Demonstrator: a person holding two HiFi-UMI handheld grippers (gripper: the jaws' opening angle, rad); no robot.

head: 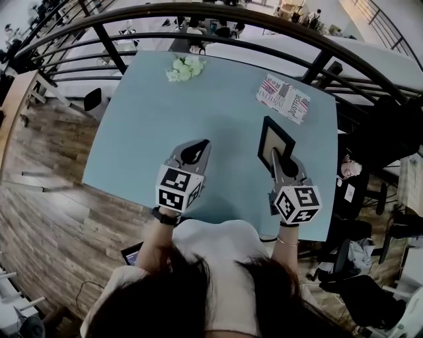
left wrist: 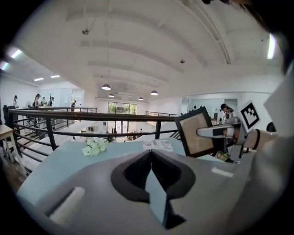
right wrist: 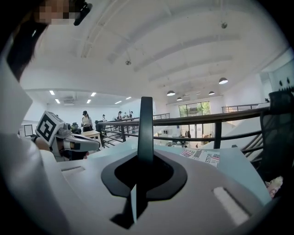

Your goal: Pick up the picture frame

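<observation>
Table (head: 145, 125): we take this pale blue top as our landmark. It stands against a dark metal railing (head: 264, 20) that runs past its far side.
Picture frame (head: 275, 142): a black frame with a tan panel, over the table's right half and nearer its near edge than its far one. In the left gripper view it stands roughly upright with the tan face turned toward the table's left side. We cannot tell whether its lower edge touches the table.
Right gripper (head: 273, 155): we see it over the table's near right part, its two jaws pinching the picture frame. In its own view the frame shows edge-on, a thin dark blade rising from between the jaws.
Left gripper (head: 203, 143): it sits over the table's near middle, left of the frame and apart from it. Its jaws are pressed together with nothing between them.
Flowers (head: 185, 67): a small white-green bunch lies at the table's far edge, a little left of centre.
Newspaper (head: 284, 98): folded printed pages with red and black type lie on the table's far right part, beyond the frame and apart from it.
Person: we see dark hair and a white top at the table's near edge, with a black band on the left wrist (head: 164, 216).
</observation>
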